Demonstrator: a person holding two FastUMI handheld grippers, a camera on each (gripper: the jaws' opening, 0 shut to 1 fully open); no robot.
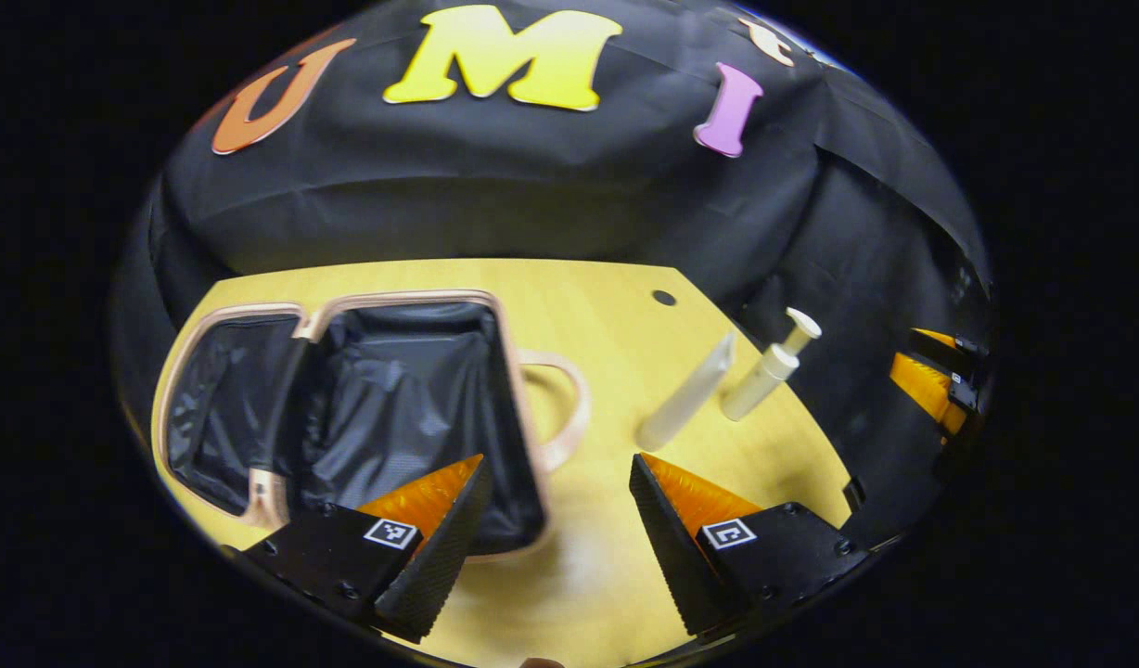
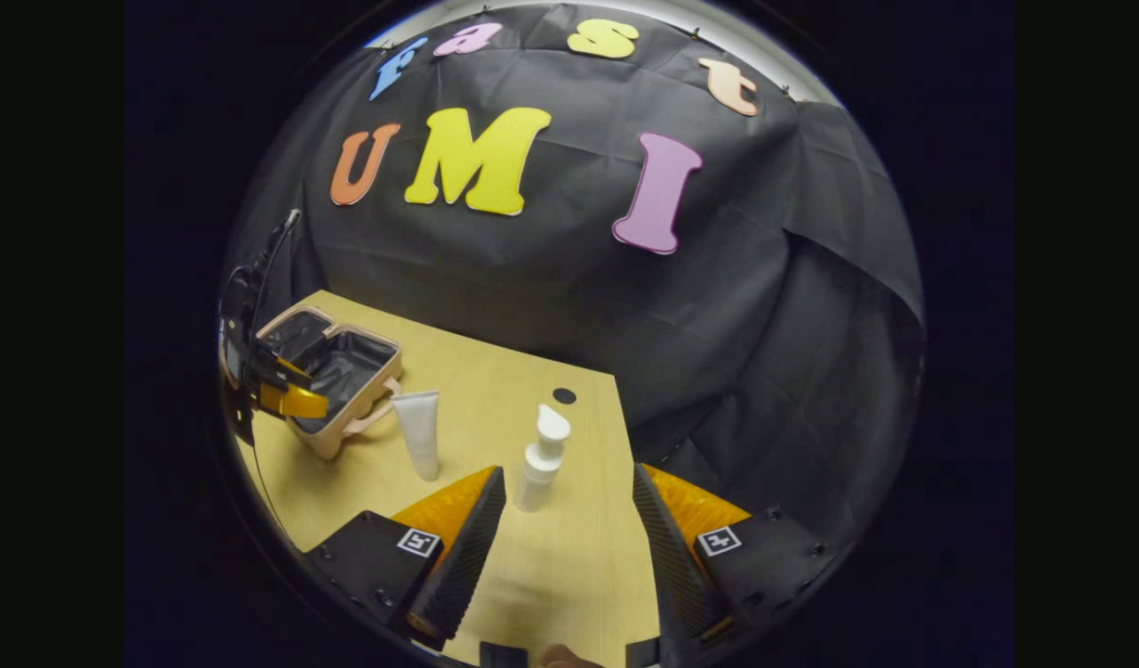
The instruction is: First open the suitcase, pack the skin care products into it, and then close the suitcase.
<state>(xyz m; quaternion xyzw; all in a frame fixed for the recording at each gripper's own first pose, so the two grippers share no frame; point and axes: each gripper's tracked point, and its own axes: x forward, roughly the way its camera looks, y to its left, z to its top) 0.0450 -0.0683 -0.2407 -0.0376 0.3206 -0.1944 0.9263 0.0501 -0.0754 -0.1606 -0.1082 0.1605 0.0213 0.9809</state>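
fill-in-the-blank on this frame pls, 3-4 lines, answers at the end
1. The suitcase on the table lies ____, its dark lining showing.
2. The number of skin care products inside the suitcase is ____.
3. The tube and the pump bottle both stand ____ on the table.
4. The right gripper has its jaws ____, nearest the pump bottle.

Missing words: open; zero; upright; open

On the table (image 1: pixel 616 306), an open suitcase (image 1: pixel 393 390) lies at nine o'clock in the left gripper view. A tube (image 1: pixel 685 404) and pump bottle (image 1: pixel 769 366) lie side by side at two o'clock, well apart from it, bottle outermost.
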